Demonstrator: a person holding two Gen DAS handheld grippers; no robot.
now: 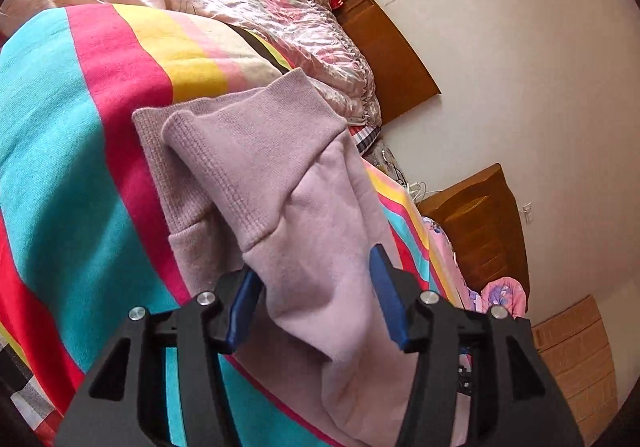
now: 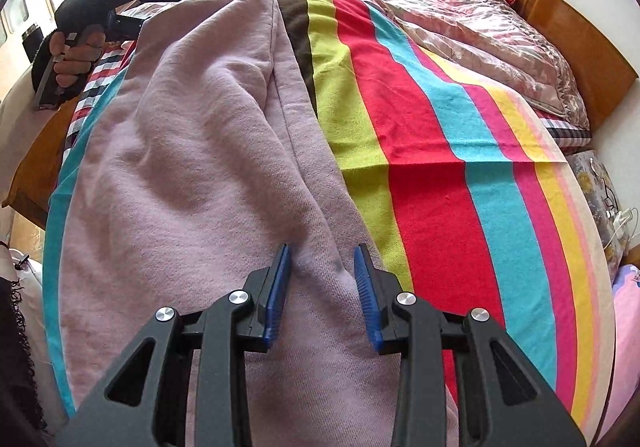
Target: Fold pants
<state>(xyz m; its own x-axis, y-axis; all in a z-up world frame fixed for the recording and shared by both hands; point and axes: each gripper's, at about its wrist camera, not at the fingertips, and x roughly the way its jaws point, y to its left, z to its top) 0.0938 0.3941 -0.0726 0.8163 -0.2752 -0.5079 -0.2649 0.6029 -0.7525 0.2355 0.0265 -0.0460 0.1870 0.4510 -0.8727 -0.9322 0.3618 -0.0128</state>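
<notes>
**Cuffs down, both grippers open over the pants**

The left gripper (image 1: 316,287) stands open astride the leg, pads clear of the cloth; the lilac pants (image 2: 192,151) run lengthwise away from the right gripper (image 2: 322,287), jaws parted over them on the striped blanket (image 2: 432,151); the waistband is cut off below.

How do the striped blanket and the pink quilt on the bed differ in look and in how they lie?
The striped blanket has broad plain bands of red, turquoise, yellow and green; the pink quilt is shiny with a pale floral print. The blanket lies spread flat, while the quilt is bunched and wrinkled near the headboard. The pants lie on the blanket, not on the quilt. Both cover the same bed.
</notes>
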